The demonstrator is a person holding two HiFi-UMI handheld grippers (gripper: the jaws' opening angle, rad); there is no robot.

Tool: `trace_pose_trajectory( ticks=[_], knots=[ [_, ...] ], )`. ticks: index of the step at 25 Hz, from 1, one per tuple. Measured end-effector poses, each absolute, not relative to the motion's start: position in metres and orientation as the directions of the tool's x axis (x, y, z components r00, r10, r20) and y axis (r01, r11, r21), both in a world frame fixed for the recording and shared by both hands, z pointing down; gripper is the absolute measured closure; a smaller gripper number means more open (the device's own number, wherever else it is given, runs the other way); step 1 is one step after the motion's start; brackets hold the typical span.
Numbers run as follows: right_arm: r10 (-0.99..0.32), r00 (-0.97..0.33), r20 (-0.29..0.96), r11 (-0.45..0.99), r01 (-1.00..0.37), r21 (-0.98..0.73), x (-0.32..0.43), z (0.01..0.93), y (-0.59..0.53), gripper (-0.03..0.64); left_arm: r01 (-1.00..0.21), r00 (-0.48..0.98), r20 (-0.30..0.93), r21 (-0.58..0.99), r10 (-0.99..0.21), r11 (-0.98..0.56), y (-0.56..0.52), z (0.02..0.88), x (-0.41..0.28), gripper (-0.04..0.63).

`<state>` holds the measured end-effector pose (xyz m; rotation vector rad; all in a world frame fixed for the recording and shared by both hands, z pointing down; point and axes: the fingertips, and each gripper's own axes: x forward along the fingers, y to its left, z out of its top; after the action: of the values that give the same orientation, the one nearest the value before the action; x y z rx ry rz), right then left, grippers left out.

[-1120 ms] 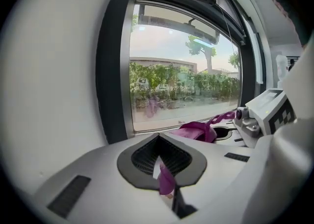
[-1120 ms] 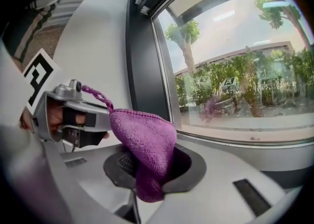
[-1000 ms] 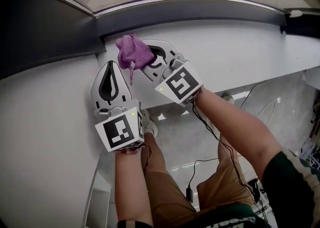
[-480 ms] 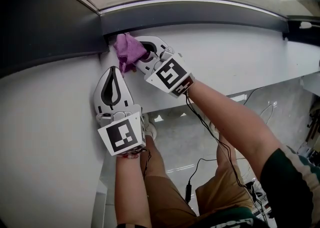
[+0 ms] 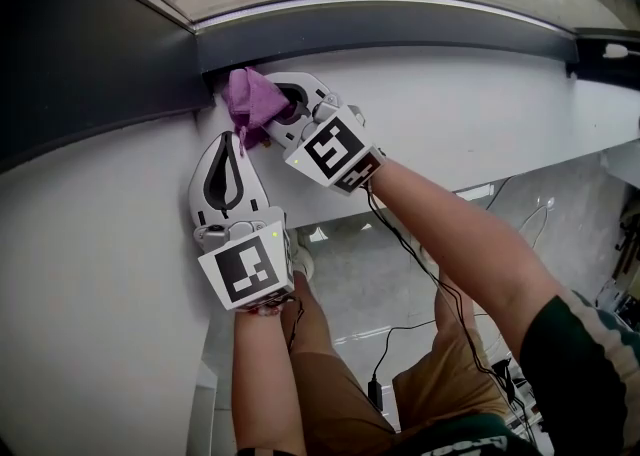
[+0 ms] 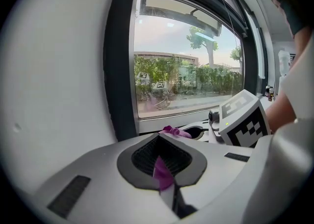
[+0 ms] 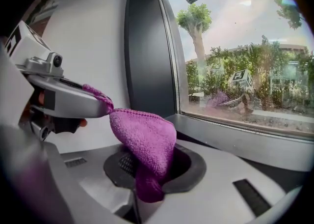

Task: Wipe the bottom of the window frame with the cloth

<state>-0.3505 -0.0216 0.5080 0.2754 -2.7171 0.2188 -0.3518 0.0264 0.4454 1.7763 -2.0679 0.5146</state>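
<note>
Your right gripper (image 5: 268, 112) clamps the cloth (image 5: 250, 94), bunched against the window frame (image 5: 400, 36) corner. Your left gripper (image 5: 232, 140) is closed, pinching its trailing corner.

Window frame (image 5: 100, 74) blocks leftward; sill (image 5: 480, 114) rightward lies open.

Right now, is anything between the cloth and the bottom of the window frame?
Nothing visible. The cloth, clamped in the right gripper, sits right by the bottom frame at its left corner. The left gripper pinches a trailing corner from the near side, not in between.
</note>
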Motion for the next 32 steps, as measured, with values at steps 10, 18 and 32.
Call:
trace_pose_trajectory(
  ticks=[10,18,32],
  knots=[
    [-0.166,-0.891,0.423,0.969,-0.226,-0.095,-0.341,0.511,-0.024,0.532,-0.990,-0.136,0.504,-0.050,-0.853,0.128,0.026,0.443,-0.354,0.589],
    [-0.194,-0.876,0.441,0.962,-0.259,-0.090,-0.313,0.515,-0.036,0.532,-0.994,-0.106,0.514,-0.048,-0.851,0.094,0.014,0.443,-0.334,0.589],
    [-0.278,-0.842,0.462,0.932,-0.353,-0.083,-0.231,0.516,-0.070,0.532,-0.998,-0.002,0.498,-0.053,-0.867,-0.028,-0.028,0.435,-0.263,0.589]
  ],
)
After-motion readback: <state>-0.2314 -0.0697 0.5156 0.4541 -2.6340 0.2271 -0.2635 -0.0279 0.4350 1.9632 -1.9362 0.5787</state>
